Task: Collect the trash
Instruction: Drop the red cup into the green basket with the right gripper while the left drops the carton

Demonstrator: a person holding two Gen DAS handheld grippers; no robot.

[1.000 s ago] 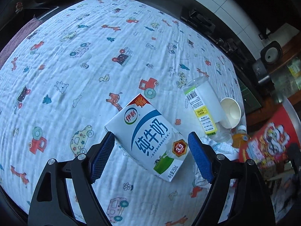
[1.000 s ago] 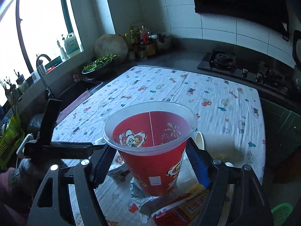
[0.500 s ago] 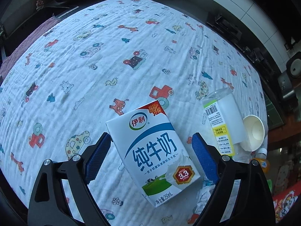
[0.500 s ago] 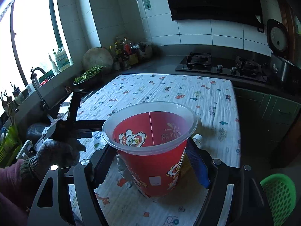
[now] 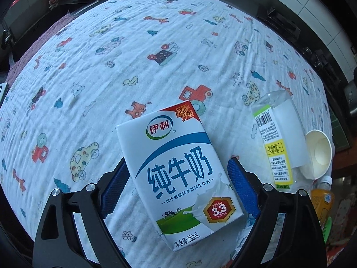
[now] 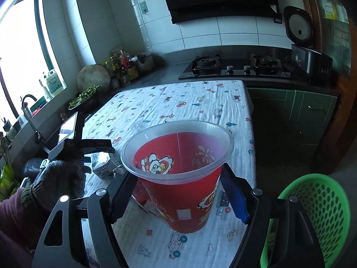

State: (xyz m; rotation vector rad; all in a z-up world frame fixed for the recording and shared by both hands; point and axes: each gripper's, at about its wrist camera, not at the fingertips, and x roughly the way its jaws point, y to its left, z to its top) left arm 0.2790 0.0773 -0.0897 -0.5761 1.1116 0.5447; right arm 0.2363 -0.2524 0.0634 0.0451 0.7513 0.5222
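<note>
Kitchen counters and a gas stove [image 6: 236,67] stand behind the table, and the table carries a white cloth [image 5: 133,55] printed with small cars and animals. Through the left camera I see my left gripper [image 5: 177,177] pointing steeply down at the milk carton [image 5: 178,169], which lies flat on the cloth. Compared with one second ago, the carton is now bigger in this view and sits deeper between the two blue pads. The jaws have just been opening a little more and the pads do not press on the carton. To the right of the carton lie a clear plastic bottle [image 5: 276,134] and a white paper cup [image 5: 319,154], touching each other. My right gripper [image 6: 178,197] holds the red bucket [image 6: 180,178] firmly by its sides, above the table edge. A second ago this bucket hung over the middle of the table; now a green basket [image 6: 321,214] shows at the lower right on the floor. I also see the gloved hand [image 6: 60,178] with the left gripper.
</note>
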